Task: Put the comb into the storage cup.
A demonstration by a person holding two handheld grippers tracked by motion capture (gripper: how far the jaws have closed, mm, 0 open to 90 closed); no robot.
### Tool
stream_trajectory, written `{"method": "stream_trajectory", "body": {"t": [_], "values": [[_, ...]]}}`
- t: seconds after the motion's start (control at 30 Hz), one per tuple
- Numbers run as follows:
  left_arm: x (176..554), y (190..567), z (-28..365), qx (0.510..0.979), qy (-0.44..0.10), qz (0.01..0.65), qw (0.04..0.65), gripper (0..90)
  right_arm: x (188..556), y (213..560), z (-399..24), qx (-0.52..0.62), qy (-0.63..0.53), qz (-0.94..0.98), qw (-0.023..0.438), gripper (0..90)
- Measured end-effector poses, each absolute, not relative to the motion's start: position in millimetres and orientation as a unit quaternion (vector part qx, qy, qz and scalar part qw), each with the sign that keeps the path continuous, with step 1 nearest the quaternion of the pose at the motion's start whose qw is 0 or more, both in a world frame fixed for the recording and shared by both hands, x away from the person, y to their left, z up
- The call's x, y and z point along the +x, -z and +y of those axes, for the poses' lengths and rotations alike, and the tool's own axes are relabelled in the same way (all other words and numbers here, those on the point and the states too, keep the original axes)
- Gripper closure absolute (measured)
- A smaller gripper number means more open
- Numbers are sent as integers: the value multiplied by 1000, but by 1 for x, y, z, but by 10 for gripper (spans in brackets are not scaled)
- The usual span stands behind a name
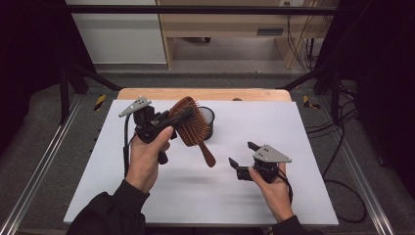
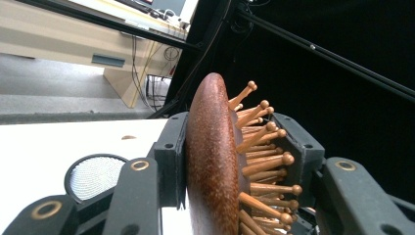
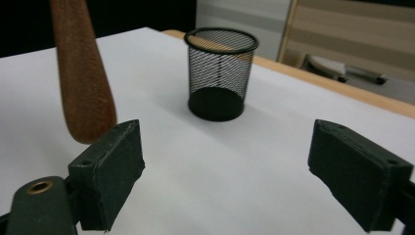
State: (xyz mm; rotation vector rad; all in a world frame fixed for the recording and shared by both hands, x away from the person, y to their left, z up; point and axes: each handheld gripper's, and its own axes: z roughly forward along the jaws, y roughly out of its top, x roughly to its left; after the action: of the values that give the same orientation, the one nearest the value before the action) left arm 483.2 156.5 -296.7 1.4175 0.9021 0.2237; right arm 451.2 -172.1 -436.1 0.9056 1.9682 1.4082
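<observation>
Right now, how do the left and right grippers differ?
The left gripper is clamped on the wooden hairbrush head, held above the table; the right gripper stands open and empty, lower down near the white sheet. Both have black jaws and a grey plate.

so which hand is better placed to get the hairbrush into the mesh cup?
Left. Its tool already clamps the hairbrush head beside the mesh cup; the right tool is open, empty and farther back.
</observation>
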Motion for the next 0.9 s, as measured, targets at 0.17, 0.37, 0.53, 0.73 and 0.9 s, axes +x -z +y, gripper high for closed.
{"method": "stream_trajectory", "body": {"t": [0.17,0.37,0.53,0.73,0.9], "values": [[481,296,156,623,-100,397,666,527,450,438,-185,347,-530,718,289,106],[483,291,155,622,-104,395,668,528,447,440,-202,370,-535,709,272,81],[485,287,153,620,-103,399,668,527,443,442,-213,384,-538,703,264,65],[490,283,152,615,-101,398,674,526,439,446,-222,394,-539,699,256,53],[494,278,152,610,-106,401,675,526,436,446,-224,390,-536,702,262,61]]}}
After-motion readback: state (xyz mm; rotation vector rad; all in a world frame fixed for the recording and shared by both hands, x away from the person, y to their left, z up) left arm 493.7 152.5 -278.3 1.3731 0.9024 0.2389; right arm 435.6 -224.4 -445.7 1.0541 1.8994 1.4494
